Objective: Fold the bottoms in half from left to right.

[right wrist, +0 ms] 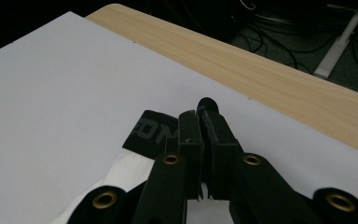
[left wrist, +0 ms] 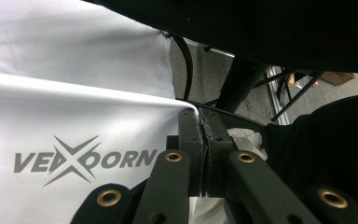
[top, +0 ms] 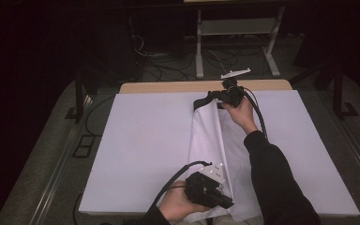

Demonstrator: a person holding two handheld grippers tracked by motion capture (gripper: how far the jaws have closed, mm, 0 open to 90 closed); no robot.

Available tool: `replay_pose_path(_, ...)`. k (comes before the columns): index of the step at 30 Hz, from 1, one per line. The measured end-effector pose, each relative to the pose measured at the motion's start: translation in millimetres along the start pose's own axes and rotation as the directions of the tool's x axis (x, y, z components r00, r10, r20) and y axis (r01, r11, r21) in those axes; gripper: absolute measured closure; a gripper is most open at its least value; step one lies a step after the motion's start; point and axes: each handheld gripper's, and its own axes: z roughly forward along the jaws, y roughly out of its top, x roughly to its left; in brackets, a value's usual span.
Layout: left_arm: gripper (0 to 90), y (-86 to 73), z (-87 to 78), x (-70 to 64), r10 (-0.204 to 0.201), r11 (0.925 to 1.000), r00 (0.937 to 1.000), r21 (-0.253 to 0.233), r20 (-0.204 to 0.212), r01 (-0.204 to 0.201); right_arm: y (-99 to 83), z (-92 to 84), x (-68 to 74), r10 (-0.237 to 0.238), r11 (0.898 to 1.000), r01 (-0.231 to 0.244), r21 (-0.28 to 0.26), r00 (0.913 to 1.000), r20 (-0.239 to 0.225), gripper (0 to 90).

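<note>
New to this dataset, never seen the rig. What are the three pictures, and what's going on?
No robot here: a person holds a pair of hand-held tongs in each hand. The high view looks down on a table covered by a white sheet. The other two pictures come from cameras riding on the tongs, looking along their black jaws.

On the sheet lies a white garment with a black waistband and a grey VEXOORN logo. The left tongs are shut on its near end, at the person's edge of the table. The right tongs are shut on the waistband at the far end.
</note>
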Motion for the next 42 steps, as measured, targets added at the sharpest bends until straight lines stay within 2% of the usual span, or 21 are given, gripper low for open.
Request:
replay_pose_path(6, 87.2, 4.3, 8.1, 0.9, 0.004, 1.0000, 1.0000, 0.004, 0.004, -0.004, -6.4, -4.3, -7.0, -0.001, 1.000, 0.001, 0.006, 1.0000, -0.006, 85.2)
replay_pose_path(10, 87.2, 7.7, 15.0, 1.7, 0.001, 1.0000, 1.0000, 0.007, 0.004, -0.001, -10.0, -9.0, -13.9, 0.016, 1.000, -0.016, 0.000, 0.9997, -0.018, 85.2)
replay_pose_path(12, 87.2, 10.3, 19.0, 1.7, 0.002, 0.9999, 1.0000, 0.010, 0.000, -0.002, -11.7, -11.5, -17.1, 0.023, 1.000, -0.023, -0.002, 0.9993, -0.031, 85.2)
replay_pose_path(20, 87.2, 22.9, 39.4, 4.2, 0.013, 0.9998, 0.9999, 0.015, -0.003, -0.013, -20.4, -17.8, -30.3, 0.027, 1.000, -0.027, -0.009, 0.9991, -0.034, 85.2)
replay_pose_path(25, 87.2, 30.3, 48.9, 8.3, 0.007, 1.0000, 0.9999, -0.004, 0.009, -0.006, -28.3, -21.6, -45.2, 0.040, 0.999, -0.040, -0.001, 0.9988, -0.027, 85.2)
replay_pose_path(28, 87.2, 34.2, 54.7, 10.6, 0.008, 0.9999, 0.9999, -0.009, 0.012, -0.008, -30.7, -22.3, -49.3, 0.042, 0.999, -0.042, 0.001, 0.9987, -0.030, 85.2)
replay_pose_path(36, 87.2, 39.2, 70.7, 14.7, -0.003, 0.9998, 0.9999, -0.019, 0.010, 0.003, -37.0, -22.9, -58.6, 0.015, 1.000, -0.015, 0.022, 0.9997, -0.018, 85.1)
replay_pose_path(38, 87.2, 40.3, 76.8, 15.4, 0.000, 1.0000, 0.9999, 0.000, -0.014, 0.000, -37.7, -23.8, -59.6, -0.001, 1.000, 0.002, 0.027, 0.9999, -0.016, 85.0)
replay_pose_path(42, 87.2, 40.5, 83.6, 16.5, 0.001, 1.0000, 0.9998, 0.002, -0.019, -0.001, -38.5, -24.6, -61.4, -0.013, 0.999, 0.013, 0.044, 0.9999, -0.009, 85.0)
